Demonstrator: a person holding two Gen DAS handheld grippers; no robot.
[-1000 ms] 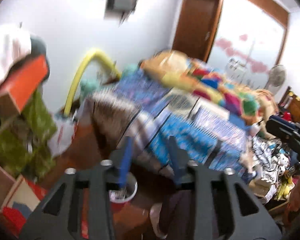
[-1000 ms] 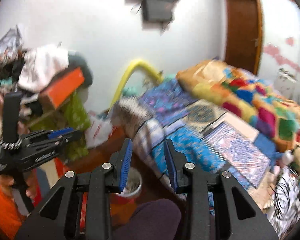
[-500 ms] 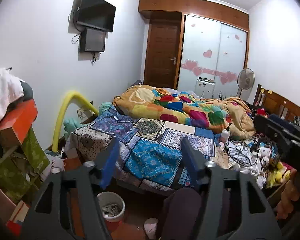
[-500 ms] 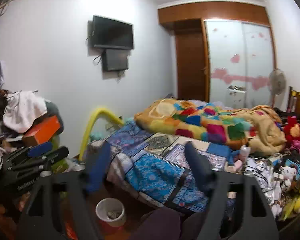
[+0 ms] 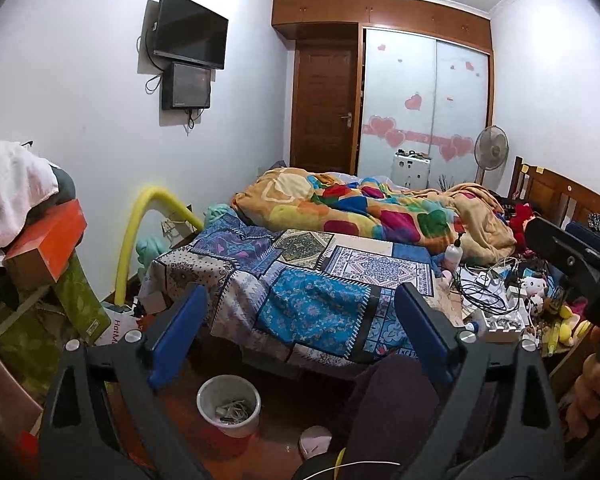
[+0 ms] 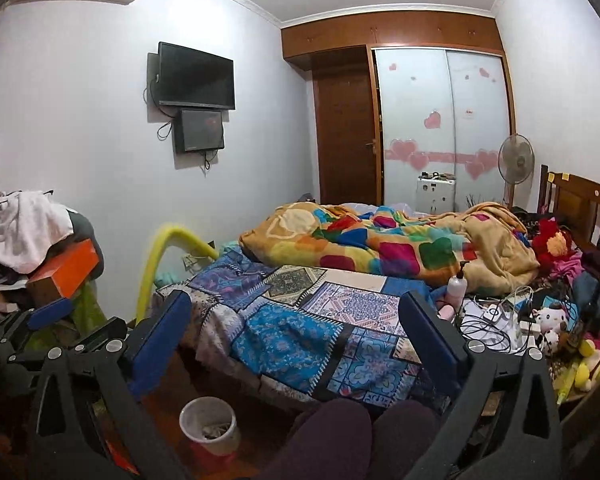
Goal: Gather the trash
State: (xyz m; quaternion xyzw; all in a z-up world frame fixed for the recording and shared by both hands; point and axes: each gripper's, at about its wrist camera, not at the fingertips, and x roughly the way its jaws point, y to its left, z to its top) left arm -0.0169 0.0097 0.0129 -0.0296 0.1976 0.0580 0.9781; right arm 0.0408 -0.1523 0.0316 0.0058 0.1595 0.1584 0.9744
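Note:
A white waste bin (image 5: 228, 404) with some scraps and cords inside stands on the floor at the foot of the bed, low in the left wrist view. The bin (image 6: 209, 428) also shows in the right wrist view. My left gripper (image 5: 300, 320) hangs above the bin, aimed at the bed. Its blue-padded jaws are opening, with nothing between them. My right gripper (image 6: 296, 336) is beside it, jaws also opening and empty. Each gripper shows in the other's view: the right gripper (image 5: 548, 236) at the right edge, the left gripper (image 6: 80, 320) at the left edge.
A patchwork bed cover (image 5: 312, 280) and a bright quilt (image 5: 360, 212) fill the middle. Cables, soft toys and a pump bottle (image 5: 454, 252) crowd the bed's right side. Stacked boxes and clothes (image 5: 40, 240) stand left. A person's knees (image 6: 332, 436) are at the bottom.
Both views went from tilted and blurred to level and sharp, drawing back from the bed. Both grippers' jaws spread from narrow to wide. Nothing was taken hold of.

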